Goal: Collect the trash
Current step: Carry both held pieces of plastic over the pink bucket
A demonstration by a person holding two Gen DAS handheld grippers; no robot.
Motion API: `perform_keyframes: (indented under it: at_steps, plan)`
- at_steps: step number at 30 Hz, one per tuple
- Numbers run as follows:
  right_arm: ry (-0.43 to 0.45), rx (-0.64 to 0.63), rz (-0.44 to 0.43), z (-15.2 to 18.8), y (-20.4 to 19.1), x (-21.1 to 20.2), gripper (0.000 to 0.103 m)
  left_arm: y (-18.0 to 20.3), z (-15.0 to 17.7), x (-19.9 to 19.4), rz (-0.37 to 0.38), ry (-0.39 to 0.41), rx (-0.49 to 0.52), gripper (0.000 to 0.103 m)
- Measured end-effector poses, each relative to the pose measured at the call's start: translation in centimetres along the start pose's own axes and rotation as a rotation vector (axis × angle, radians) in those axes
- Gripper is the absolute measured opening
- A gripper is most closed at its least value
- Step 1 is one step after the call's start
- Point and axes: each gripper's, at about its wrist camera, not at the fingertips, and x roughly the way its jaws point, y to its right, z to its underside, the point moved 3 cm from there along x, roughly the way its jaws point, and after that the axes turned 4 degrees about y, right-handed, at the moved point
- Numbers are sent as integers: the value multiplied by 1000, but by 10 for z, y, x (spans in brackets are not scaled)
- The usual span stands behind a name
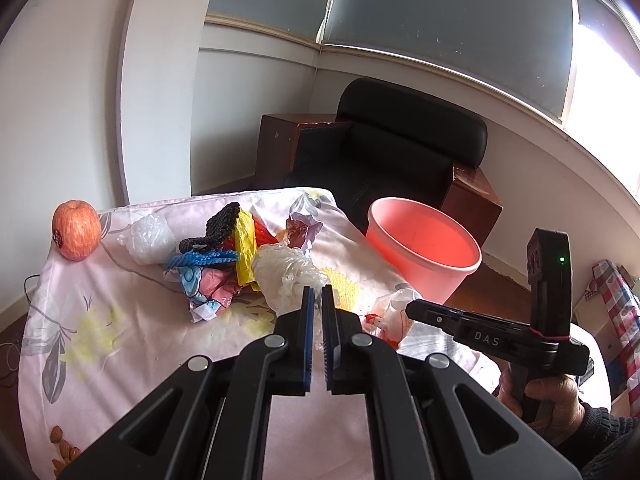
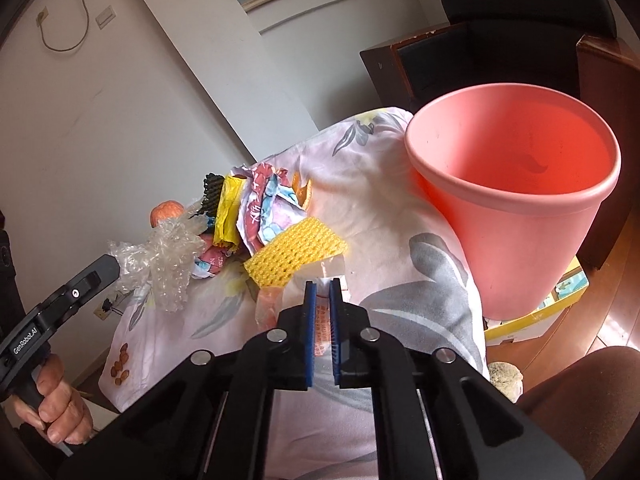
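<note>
The left gripper (image 1: 318, 294) has its fingers almost closed, pinching the near edge of a crumpled clear plastic bag (image 1: 286, 276) that lies on the floral tablecloth (image 1: 132, 320). The right gripper (image 2: 323, 286) is likewise nearly closed, and a thin transparent wrapper with red print (image 2: 320, 320) sits between its blue pads. A yellow foam net (image 2: 294, 254) lies just beyond its fingertips. The pink bucket (image 2: 520, 216) stands to the right, at the table's far edge. An apple (image 1: 76, 230) rests far left.
</note>
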Motion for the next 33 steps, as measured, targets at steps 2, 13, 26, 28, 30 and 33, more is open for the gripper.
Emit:
perform_keyframes:
  at_steps: [2,13,26,28,30,33]
  plan:
    - [40,-16,4,-5,-3,-9,6,3,-2,0,3,6,6,3]
    - [245,-64,114,-46,10,-56,6,42,-30,6,83,71,74,3]
    - [361,-35,318,-97,76,-67,6,121,-60,81,206,43,156,3]
    - [361,-25,340,-102,88,-64,6,132,-64,98,215,30,163,3]
    - [355,-21,360,-106,98,-60,6,141,-65,116,216,10,167,3]
    - [337,-23,389,-109,112,-51,6,153,-64,144,210,-30,175,3]
